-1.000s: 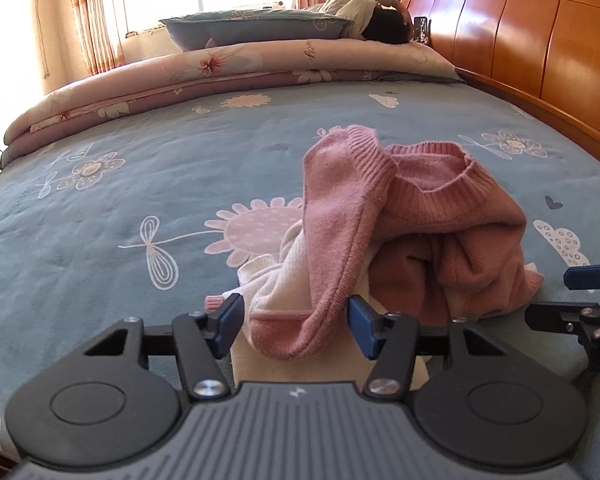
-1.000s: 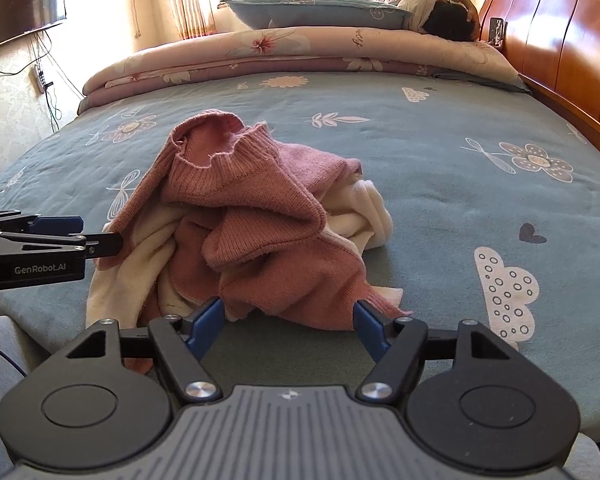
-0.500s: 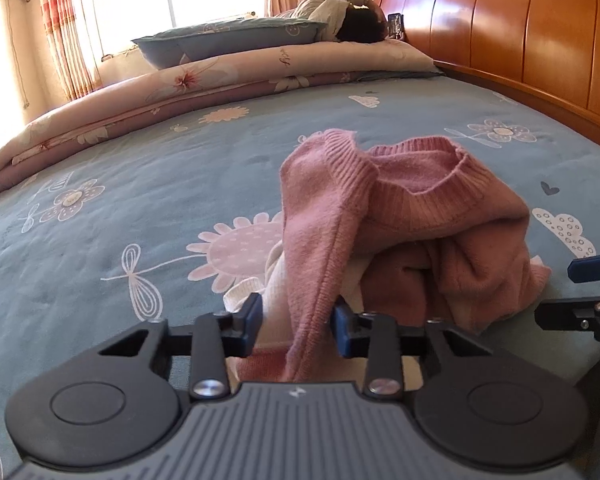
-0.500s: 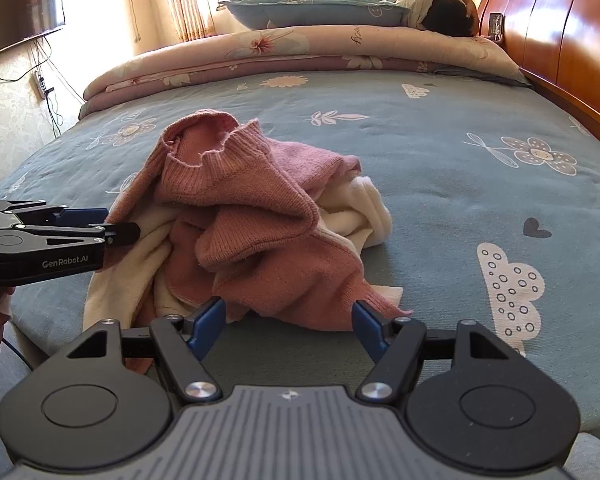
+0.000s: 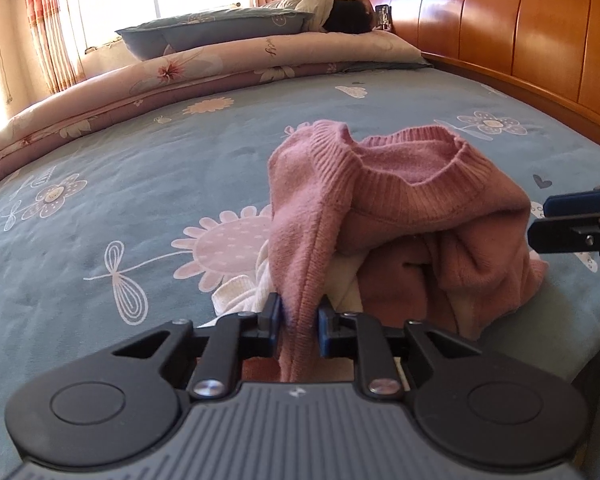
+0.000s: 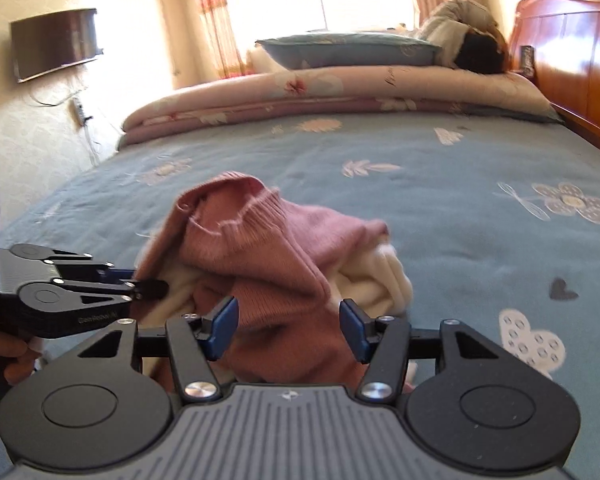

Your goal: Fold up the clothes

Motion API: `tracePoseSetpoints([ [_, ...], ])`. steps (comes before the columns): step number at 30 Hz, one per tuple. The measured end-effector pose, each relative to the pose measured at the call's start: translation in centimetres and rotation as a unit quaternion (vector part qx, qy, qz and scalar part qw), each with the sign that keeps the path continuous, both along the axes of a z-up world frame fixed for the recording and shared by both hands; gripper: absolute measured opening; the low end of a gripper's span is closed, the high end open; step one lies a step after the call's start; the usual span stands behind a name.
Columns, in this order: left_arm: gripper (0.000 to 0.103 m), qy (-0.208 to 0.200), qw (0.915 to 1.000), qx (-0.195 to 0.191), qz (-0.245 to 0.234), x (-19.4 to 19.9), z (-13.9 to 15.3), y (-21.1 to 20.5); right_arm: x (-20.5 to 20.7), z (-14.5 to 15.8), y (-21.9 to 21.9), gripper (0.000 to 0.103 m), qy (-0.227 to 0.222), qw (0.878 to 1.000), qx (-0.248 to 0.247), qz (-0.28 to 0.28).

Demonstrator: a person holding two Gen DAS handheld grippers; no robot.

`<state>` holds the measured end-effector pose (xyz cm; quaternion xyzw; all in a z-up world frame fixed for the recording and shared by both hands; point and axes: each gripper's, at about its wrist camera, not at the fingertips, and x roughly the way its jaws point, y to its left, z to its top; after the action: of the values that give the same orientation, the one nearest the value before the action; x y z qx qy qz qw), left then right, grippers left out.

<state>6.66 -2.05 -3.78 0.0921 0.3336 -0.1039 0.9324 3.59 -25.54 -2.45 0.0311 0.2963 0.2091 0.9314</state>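
**Pink sweater pile at the near edge of the bed, left tool already has a bit of it**

So here's my setup. The pink sweater (image 5: pixel 416 216) sits in a crumpled heap on the blue flowered bedsheet (image 5: pixel 140 184), close to the near edge of the bed. It's tangled up with a cream garment (image 6: pixel 374 284) that pokes out underneath and off to one side. The ribbed neck opening of the sweater faces up.

My left tool (image 5: pixel 298 318) is clamped on a hanging fold of the pink sweater; the blue pads are pressed in on the knit from both sides, and the fabric runs down between them toward the camera. In the right wrist view I can see that same tool coming in from the left side of the pile, with my hand (image 6: pixel 14 354) wrapped around its grip.

My right tool (image 6: pixel 287 330) is over the near side of the heap with its jaws apart and closing. Pink knit lies between the pads, but they aren't pressing on it.

Further back there's a folded floral quilt (image 5: pixel 220 64) across the bed, a blue pillow (image 6: pixel 348 50) on it, and the wooden headboard (image 5: pixel 520 32) along the right.
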Motion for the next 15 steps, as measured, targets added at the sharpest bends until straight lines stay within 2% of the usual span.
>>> tracePoseSetpoints([
  [5, 0.02, 0.008, 1.0, -0.005, -0.003, 0.4, 0.0, 0.3, 0.2, -0.4, 0.9, 0.061, -0.001, 1.0, -0.015, 0.017],
  [8, 0.013, 0.003, 1.0, -0.009, -0.001, 0.3, 0.5, 0.4, -0.1, -0.7, 1.3, 0.061, -0.001, 0.999, -0.024, 0.022],
  [15, 0.011, -0.002, 0.9988, -0.048, 0.006, 0.6, 1.7, 2.0, -0.1, -0.2, 1.1, 0.061, -0.008, 1.0, -0.015, 0.019],
])
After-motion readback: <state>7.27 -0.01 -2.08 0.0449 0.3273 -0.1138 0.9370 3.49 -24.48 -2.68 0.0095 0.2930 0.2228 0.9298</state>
